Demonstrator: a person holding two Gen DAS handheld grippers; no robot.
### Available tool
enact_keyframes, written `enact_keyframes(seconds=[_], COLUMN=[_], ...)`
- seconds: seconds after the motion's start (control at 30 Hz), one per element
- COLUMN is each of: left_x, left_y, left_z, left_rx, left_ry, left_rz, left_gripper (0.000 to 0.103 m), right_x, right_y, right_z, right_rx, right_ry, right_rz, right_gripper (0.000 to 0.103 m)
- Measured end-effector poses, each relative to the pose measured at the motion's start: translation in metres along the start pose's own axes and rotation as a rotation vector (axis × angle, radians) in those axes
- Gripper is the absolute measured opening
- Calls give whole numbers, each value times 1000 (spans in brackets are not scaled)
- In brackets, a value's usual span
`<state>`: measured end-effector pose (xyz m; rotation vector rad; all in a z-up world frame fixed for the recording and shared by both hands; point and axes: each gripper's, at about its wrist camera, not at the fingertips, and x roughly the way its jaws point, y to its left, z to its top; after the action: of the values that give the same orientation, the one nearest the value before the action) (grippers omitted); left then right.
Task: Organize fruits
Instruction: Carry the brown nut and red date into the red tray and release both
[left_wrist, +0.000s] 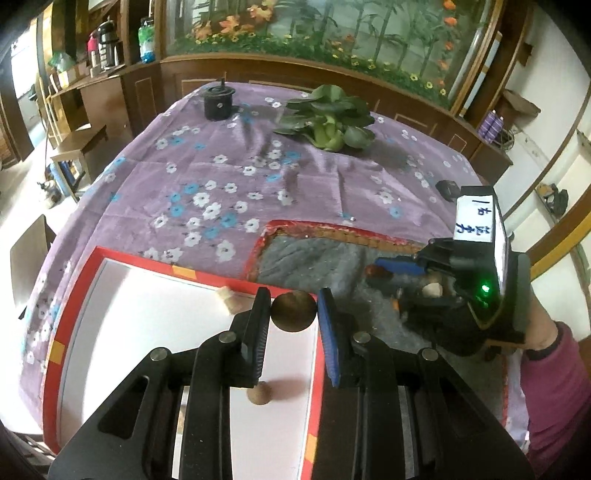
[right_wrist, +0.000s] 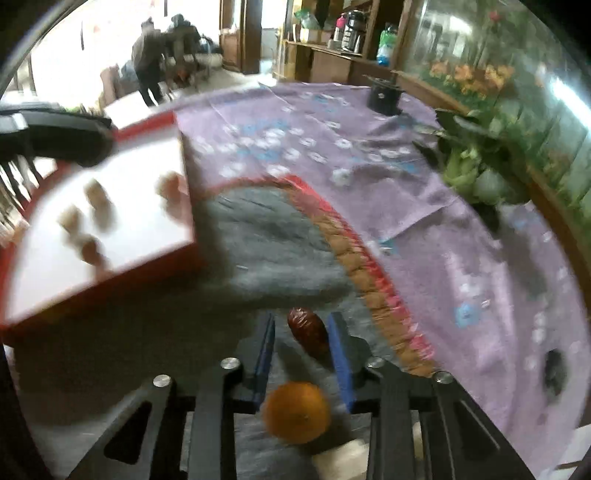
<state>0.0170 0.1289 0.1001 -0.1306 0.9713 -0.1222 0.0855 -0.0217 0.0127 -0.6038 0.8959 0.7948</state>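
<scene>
Left wrist view shows the left gripper (left_wrist: 293, 314) clamped on a round brown fruit (left_wrist: 294, 311), held over the edge of the red-rimmed white tray (left_wrist: 122, 258), where a few small fruits already lie. Right wrist view, smeared by motion, has the right gripper (right_wrist: 301, 332) low over the grey mat (right_wrist: 273, 236) on the worktop, its jaws narrowed around a dark red date (right_wrist: 308, 332); whether the pads truly press it I cannot tell. An orange fruit (right_wrist: 297, 411) lies just behind, nearer the camera. To my eye this is sorting in mid-course: one fruit is ready to set in the tray, the date about to be lifted. Next calls for lowering the brown fruit before letting go.
</scene>
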Motion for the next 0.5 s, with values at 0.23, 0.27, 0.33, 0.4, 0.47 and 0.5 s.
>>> enact_keyframes(seconds=[0.23,0.27,0.33,0.4,0.47,0.5], left_x=[5,3,-3,-10,-14,-16], left_y=[19,22,27,34,38,40], left_z=[-12,-16,-20,-29,-36,-41], left_rx=[-57,-67,-77,-96,-105,-112], left_ry=[20,17,11,8,8,8], left_rz=[8,12,18,25,30,32], left_gripper=[25,25,25,25,25,25], right_x=[-21,-29,-45,-62,-74,-78], right_y=[-7,-1,12,29,45,55], right_z=[-6,-7,-7,-10,-11,-11], right_rx=[163,173,195,218,254,269], right_ry=[-69,-84,-121,-156,-185,-201], right_rz=[59,67,91,118,164,193], right_gripper=[20,20,20,20,20,20])
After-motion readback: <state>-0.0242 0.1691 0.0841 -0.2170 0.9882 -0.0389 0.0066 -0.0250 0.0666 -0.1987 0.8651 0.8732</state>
